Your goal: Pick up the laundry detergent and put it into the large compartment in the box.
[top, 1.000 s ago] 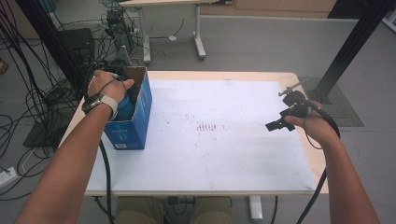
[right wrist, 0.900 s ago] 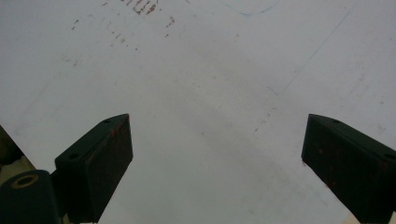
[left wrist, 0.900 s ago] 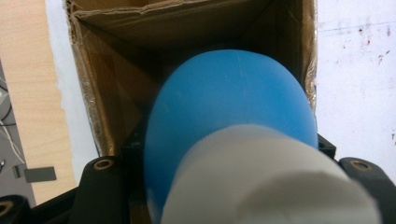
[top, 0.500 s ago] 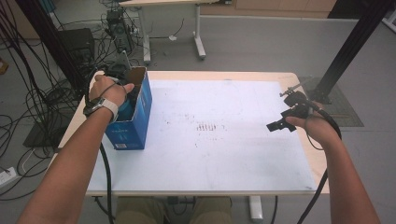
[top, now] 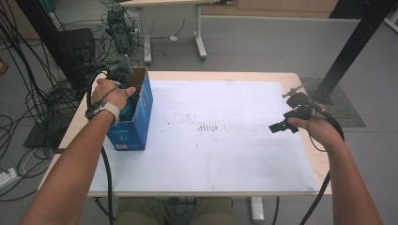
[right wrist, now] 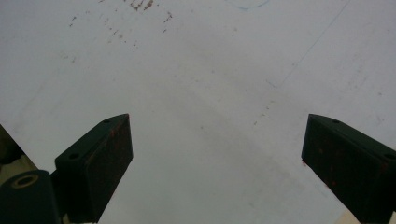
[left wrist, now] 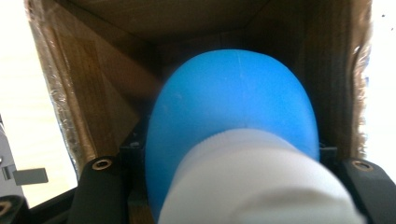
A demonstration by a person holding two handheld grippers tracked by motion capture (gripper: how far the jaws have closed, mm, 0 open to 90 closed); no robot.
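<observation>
At the left edge of the desk [top: 225, 197], near its far corner, stands an open-topped blue cardboard box with plain brown inner walls [top: 140, 123], and the left gripper [top: 123, 93] reaches down into its mouth. The left gripper view, looking into the box, shows a smooth rounded blue object with a white ribbed neck [left wrist: 236, 140] clamped between the gripper's two black jaws, which press on it at either side; the brown box walls rise all round it. Against the earlier views, the left hand [top: 109, 93] has shifted only slightly at the box opening, and the box stands where it did. The right gripper [top: 281, 125] hovers over the white sheet [top: 225, 154] near the desk's right edge, where it was before, its jaws spread wide with nothing between them.
</observation>
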